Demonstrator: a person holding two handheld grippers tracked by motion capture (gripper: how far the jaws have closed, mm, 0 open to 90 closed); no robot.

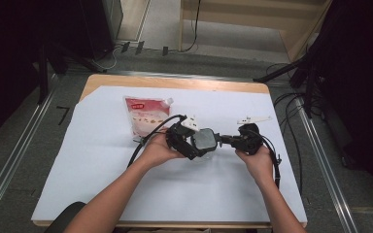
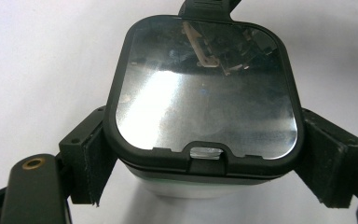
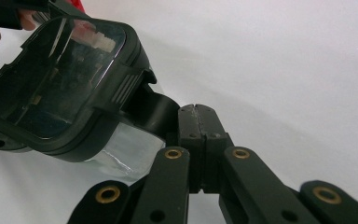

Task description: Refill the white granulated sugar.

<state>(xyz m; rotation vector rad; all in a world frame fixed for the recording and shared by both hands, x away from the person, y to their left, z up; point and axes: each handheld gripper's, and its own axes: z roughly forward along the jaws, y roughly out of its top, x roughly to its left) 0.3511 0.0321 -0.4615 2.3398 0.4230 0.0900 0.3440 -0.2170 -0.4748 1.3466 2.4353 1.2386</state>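
L gripper [image 2: 200, 168] jaws clamp a lidded container [image 2: 205, 93] btwn them, pads pressed on its two opp. sides, its clear lid w/ black rim facing the camera. R gripper [image 3: 197, 140] jaws fully closed, pinching the lid's black tab [image 3: 156, 109] at the far edge from L jaws. Container sits btwn both grippers, above the white sheet [image 1: 102, 165] on the bench [image 1: 175, 82]. Beyond L jaws, well apart: a spouted pouch [image 1: 143, 116] lying flat.

A lab or test room: a wooden counter [image 1: 175, 82] under a white sheet [image 1: 102, 160] stands on grey carpet between metal floor rails [image 1: 9, 170], with black stands [image 1: 43, 68] and loose cables [image 1: 291, 104] at the far side.
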